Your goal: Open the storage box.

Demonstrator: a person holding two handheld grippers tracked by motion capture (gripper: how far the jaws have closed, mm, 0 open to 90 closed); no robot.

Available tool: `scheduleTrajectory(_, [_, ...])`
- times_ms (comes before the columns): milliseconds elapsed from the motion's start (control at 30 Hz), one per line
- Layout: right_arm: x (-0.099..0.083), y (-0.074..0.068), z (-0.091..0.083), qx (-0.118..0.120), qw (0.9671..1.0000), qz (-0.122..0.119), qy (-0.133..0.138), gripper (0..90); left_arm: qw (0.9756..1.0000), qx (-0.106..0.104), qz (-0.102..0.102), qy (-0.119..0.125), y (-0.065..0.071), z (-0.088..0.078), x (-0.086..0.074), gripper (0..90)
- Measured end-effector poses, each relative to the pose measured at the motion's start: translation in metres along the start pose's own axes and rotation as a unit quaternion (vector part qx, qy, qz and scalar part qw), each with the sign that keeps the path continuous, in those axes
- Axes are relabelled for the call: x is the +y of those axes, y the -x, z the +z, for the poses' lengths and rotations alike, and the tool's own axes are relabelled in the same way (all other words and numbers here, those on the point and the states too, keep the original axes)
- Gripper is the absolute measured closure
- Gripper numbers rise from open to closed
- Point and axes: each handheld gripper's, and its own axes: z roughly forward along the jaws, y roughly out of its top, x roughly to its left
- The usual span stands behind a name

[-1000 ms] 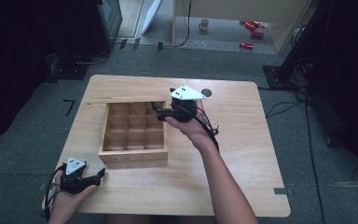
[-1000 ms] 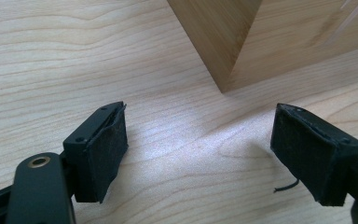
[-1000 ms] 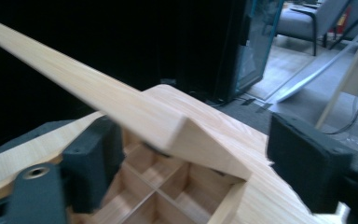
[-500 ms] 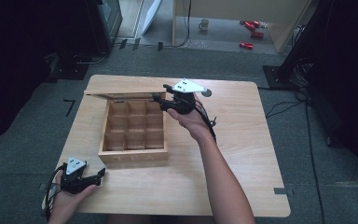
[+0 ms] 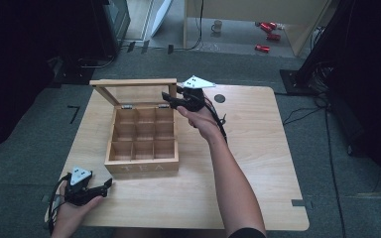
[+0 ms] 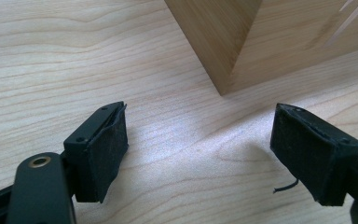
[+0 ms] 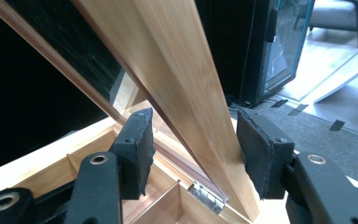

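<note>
A wooden tea box (image 5: pixel 141 166) with empty compartments sits left of the table's middle. Its glass-paned lid (image 5: pixel 134 82) stands open and leans back from the rear hinges. My right gripper (image 5: pixel 168 99) is at the lid's right side rail. Its jaws have just been closing. In the right gripper view (image 7: pixel 193 149) both pads sit against that rail of the lid (image 7: pixel 182 84). My left gripper (image 5: pixel 108 186) rests on the table near its front left corner, open. In the left gripper view (image 6: pixel 198 154) bare tabletop lies between its jaws, with the box corner (image 6: pixel 223 46) just ahead.
The light wooden table (image 5: pixel 258 163) has a small black round insert (image 5: pixel 220 98) behind the right hand. A strip of tape (image 5: pixel 297 202) lies near the front right edge. Beyond the table, a mug (image 5: pixel 218 25) and red items (image 5: pixel 263 48) lie on the floor.
The lid has swung up and now leans back behind the box. My right gripper moved left and slightly down with its side rail. The left hand stayed put.
</note>
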Motion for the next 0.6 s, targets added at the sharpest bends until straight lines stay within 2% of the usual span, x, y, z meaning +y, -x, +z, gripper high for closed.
scheduleTrajectory(267, [-0.003, 0.017, 0.014, 0.023, 0.9993, 0.026, -0.013, 48.4, 1.0, 0.001, 0.003, -0.001, 0.001, 0.0, 0.0, 19.7])
scheduleTrajectory(367, [-0.003, 0.021, 0.02, 0.021, 0.9991, 0.031, -0.019, 49.0, 1.0, 0.001, 0.003, -0.001, 0.001, 0.0, 0.0, 19.7])
scheduleTrajectory(500, [-0.001, 0.031, 0.024, 0.028, 0.9973, 0.066, -0.013, 51.3, 1.0, 0.004, 0.005, -0.001, 0.002, 0.001, 0.0, 19.7])
scheduleTrajectory(600, [0.0, 0.038, 0.025, 0.022, 0.9954, 0.094, -0.004, 57.0, 1.0, 0.006, 0.007, -0.001, 0.002, 0.001, 0.0, 19.8])
